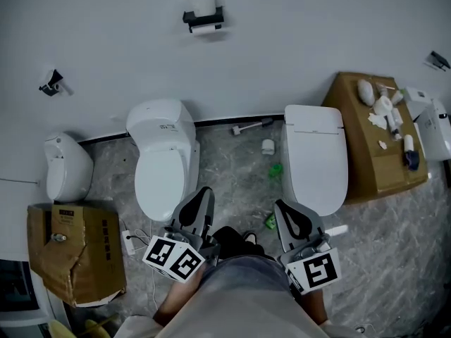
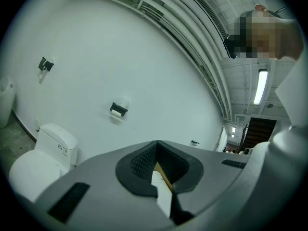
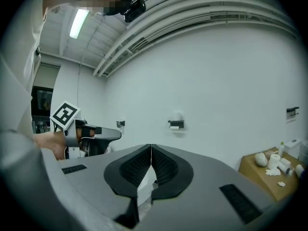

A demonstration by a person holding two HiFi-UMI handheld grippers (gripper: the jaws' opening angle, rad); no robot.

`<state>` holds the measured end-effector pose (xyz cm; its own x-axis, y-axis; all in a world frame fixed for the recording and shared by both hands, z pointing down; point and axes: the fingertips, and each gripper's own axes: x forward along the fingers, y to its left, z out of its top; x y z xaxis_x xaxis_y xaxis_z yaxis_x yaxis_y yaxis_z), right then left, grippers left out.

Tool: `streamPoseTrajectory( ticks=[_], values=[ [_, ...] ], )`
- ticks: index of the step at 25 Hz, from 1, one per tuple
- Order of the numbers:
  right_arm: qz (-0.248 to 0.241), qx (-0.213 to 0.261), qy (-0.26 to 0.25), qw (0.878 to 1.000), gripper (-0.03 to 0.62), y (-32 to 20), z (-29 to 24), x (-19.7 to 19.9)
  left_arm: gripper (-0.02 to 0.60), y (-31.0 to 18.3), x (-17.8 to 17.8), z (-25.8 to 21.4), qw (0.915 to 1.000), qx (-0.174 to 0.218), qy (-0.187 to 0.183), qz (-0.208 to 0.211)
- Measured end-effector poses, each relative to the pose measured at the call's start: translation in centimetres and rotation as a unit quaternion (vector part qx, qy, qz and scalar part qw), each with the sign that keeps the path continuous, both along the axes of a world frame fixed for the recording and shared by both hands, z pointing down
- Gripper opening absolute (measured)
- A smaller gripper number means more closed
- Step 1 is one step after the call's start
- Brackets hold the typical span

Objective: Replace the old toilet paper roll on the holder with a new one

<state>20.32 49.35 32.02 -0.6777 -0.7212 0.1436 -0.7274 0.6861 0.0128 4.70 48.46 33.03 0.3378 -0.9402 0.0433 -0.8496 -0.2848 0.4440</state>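
The black paper holder hangs high on the white wall with a white roll resting on top of it. It also shows far off in the left gripper view as the holder and in the right gripper view as the holder. My left gripper and right gripper are held close to the body, well short of the wall, pointing toward it. Both are shut with nothing between the jaws. White rolls lie on a cardboard box at the right.
Two white toilets stand against the wall, a smaller white fixture to their left. A torn cardboard box sits at the lower left. Small items, a brush among them, lie on the grey marble floor. The left gripper shows in the right gripper view.
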Motion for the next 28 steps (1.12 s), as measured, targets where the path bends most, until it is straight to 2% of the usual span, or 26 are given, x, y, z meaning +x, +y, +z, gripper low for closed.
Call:
streamPoseTrajectory(
  ticks=[6, 14, 21, 28],
  values=[
    [-0.006, -0.005, -0.006, 1.0, 0.017, -0.9, 0.3, -0.4, 0.005, -0.2, -0.7, -0.1, 0.9998, -0.001, -0.013, -0.012],
    [0.03, 0.012, -0.013, 0.999, 0.017, -4.4, -0.1, 0.7, 0.005, -2.7, -1.0, 1.0, 0.9996, -0.015, -0.021, -0.01],
    [0.021, 0.009, 0.004, 1.0, 0.017, -7.3, -0.5, -2.0, 0.005, -6.5, -3.0, 1.0, 0.9995, -0.007, -0.027, -0.016],
    [0.032, 0.02, 0.011, 0.999, 0.017, -12.4, -1.4, -4.6, 0.005, -11.8, -4.8, 1.1, 0.9997, -0.007, -0.02, 0.011]
  ],
)
